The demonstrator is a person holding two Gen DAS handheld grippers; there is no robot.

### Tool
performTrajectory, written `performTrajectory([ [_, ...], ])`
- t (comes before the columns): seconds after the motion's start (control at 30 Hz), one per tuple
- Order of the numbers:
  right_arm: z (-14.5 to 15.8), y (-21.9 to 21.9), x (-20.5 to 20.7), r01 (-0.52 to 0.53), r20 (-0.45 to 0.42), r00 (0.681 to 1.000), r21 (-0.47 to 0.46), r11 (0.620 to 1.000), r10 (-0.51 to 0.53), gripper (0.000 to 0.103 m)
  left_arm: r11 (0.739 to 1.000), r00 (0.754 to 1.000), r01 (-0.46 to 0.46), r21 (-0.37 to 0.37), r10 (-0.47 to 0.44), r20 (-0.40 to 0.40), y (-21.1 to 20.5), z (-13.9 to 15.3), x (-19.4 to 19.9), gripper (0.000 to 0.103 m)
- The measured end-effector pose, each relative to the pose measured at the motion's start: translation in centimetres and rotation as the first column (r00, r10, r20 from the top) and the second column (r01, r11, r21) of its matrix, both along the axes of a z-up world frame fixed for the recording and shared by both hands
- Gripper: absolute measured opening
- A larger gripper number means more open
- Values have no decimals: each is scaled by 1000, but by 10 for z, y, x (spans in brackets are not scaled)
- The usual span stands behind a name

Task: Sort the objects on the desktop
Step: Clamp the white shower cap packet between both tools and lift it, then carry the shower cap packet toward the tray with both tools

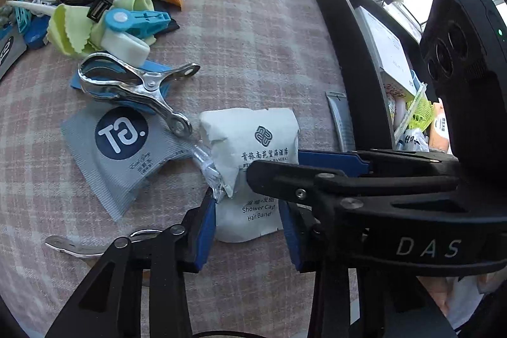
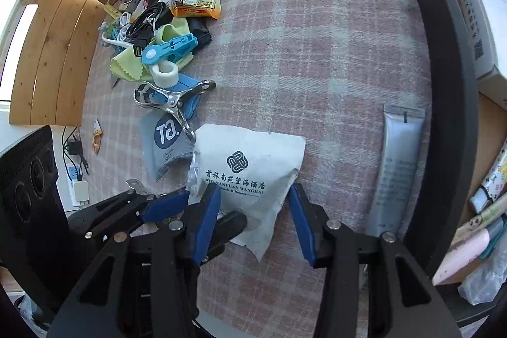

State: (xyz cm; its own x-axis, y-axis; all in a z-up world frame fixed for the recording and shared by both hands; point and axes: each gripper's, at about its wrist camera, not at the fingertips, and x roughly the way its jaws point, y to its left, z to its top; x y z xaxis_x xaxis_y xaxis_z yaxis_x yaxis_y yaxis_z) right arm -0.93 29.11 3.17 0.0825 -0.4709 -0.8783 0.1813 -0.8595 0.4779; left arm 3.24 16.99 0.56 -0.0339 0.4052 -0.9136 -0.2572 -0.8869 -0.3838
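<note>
A white shower-cap packet (image 1: 250, 129) (image 2: 247, 148) lies crumpled on the pink checked cloth (image 1: 253, 21), its upper half bulging upward. My left gripper (image 1: 247, 201) comes down on its lower part, and the blue pads (image 1: 206, 227) touch it on both sides. My right gripper (image 2: 253, 189) grips the same packet across its middle; the packet's edge is dented along the right pad (image 2: 301, 220). In the left wrist view the right gripper (image 1: 275, 163) reaches in from the right. In the right wrist view the left gripper (image 2: 215, 206) enters from the left, partly hidden.
A metal clip (image 1: 136, 81) and a grey sachet (image 1: 120, 144) lie just left of the packet, beyond them a pile of clips, cables and cloths (image 1: 104, 11). A grey tube (image 2: 396, 167) lies beside the black bin rim (image 2: 443, 84). A small metal tool (image 1: 73, 246) sits near my left fingers.
</note>
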Motion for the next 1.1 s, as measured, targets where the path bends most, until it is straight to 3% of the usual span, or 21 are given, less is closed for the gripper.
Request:
performTrajectory([
  [0.17,8,-5,2,-29,-29,999,-16,999,28,36,1000,1000,-26,8,26,-10,2,7,5,28],
  [0.33,26,10,1,-23,-48,999,-58,998,20,36,999,998,-24,26,26,-60,17,34,13,27],
  [0.47,50,29,0,-9,-101,995,-64,998,2,36,999,995,12,39,-8,-99,30,57,-2,27],
  [0.73,85,102,-1,77,-189,978,-55,995,-86,36,991,981,125,58,-114,-154,105,91,3,27],
  [1.1,106,215,3,234,-232,944,-36,972,-236,36,966,954,255,49,-244,-174,209,102,23,28],
])
